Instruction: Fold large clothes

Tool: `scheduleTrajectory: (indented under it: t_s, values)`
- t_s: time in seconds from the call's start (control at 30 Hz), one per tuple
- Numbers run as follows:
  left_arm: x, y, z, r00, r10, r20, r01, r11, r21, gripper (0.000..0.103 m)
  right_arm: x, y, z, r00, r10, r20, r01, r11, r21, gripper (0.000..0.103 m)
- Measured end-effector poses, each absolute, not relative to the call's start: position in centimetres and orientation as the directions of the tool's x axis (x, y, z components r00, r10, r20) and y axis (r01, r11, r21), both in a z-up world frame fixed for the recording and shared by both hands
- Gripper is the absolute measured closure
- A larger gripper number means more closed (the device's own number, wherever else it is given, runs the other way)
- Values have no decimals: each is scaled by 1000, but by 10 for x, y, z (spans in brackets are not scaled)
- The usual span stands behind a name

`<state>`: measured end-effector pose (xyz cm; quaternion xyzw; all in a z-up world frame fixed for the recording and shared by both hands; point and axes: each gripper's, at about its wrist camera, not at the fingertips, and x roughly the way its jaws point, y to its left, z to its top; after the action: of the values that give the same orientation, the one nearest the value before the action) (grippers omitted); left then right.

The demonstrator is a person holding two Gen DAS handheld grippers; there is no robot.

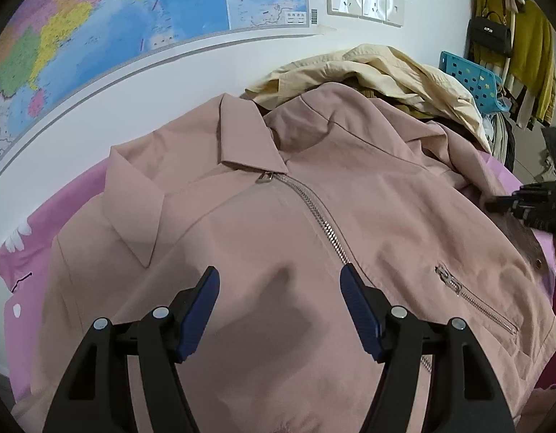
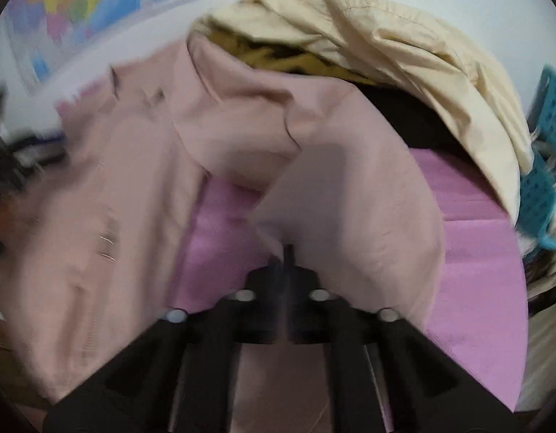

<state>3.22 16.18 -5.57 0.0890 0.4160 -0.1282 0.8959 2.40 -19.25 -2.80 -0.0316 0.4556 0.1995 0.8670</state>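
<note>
Dusty-pink jacket (image 1: 278, 216), purple-pink sheet (image 2: 476, 270), cream coat (image 1: 386, 68), multicoloured map (image 1: 97, 18)

Two tongs (image 1: 279, 281), one pink jacket (image 1: 278, 234), one cream garment (image 1: 368, 72), one map (image 1: 97, 36).

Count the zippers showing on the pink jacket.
2. The main front zipper runs diagonally down from the collar of the pink jacket; a shorter pocket zipper lies to its right, near the hem. Others may be hidden under folds.
</note>
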Motion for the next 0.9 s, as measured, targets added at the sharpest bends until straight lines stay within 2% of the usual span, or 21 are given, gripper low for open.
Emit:
scheduleTrajectory:
  t_s: [0.07,0.27,0.4,0.47,0.6,0.77,0.83,0.9]
  values:
    - [30,167,-53,621,-166,-766,302,953,39,36,19,-206,10,528,404,-746,-400,894,201,101]
    - [20,191,-28,669,-244,-702,303,952,-42,36,-4,-196,128,540,623,-566,-577,763,290,101]
    - [9,216,-8,701,-298,-648,289,949,-123,36,-8,-146,186,408,804,-433,-739,569,360,101]
    - [1,229,1,721,-311,-619,281,948,-150,36,1,-113,196,317,861,-399,-787,473,396,101]
    - [-23,263,17,781,-285,-556,231,959,-167,35,17,-34,184,158,887,-434,-827,359,432,100]
    - [-44,304,21,817,-223,-533,141,972,-189,33,69,54,117,51,841,-538,-778,371,507,98]
    - [-46,314,17,812,-192,-551,111,978,-177,33,87,76,88,24,811,-585,-749,402,527,90]
    - [-46,316,11,802,-183,-569,112,981,-158,31,102,85,66,69,769,-635,-716,482,506,74]
